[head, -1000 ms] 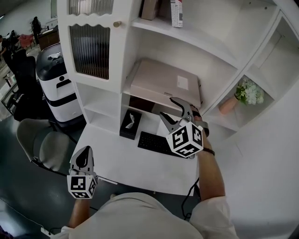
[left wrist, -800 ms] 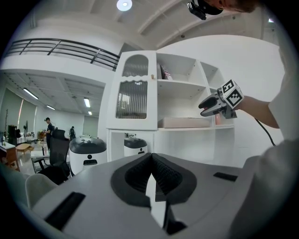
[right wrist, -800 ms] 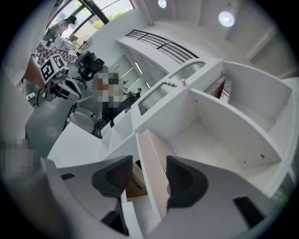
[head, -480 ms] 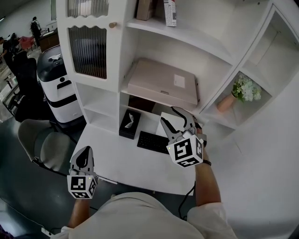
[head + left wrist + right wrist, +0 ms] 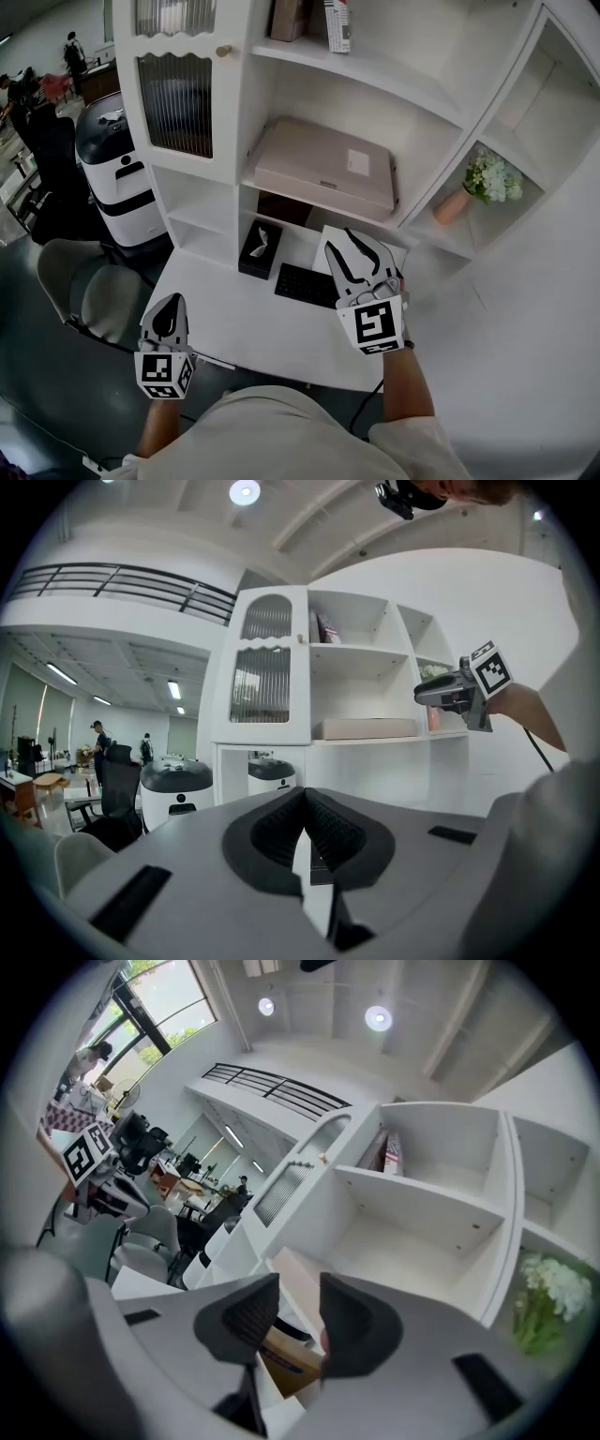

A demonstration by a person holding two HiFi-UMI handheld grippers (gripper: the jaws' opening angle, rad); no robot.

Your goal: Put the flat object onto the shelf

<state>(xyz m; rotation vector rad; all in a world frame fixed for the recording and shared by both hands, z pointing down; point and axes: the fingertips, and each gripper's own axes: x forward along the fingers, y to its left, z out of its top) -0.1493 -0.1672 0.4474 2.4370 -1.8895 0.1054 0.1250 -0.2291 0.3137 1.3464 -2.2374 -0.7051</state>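
The white shelf unit fills the head view from 11 to 3 o'clock, with the white desk running beneath it. The flat object, a beige slab, lies flat on the middle shelf. Its front edge looks about flush with the shelf lip, so the placing itself appears done. A dark keyboard sits on the desk below it.

The right gripper hangs above the keyboard, at 6 o'clock from the flat object and apart from it. Its jaws have just been closing and stand with a narrow gap. Nothing is between them; in the right gripper view only the shelf and a brown box show through the gap. The left gripper waits at 8 o'clock off the desk's edge, its 2 jaws together on nothing.

The step in hand is probably the retreat. It would go best straight back toward 6 o'clock, level, and high enough to miss the keyboard. The jaw tips should stay off the slab's front edge so it isn't dragged outward.
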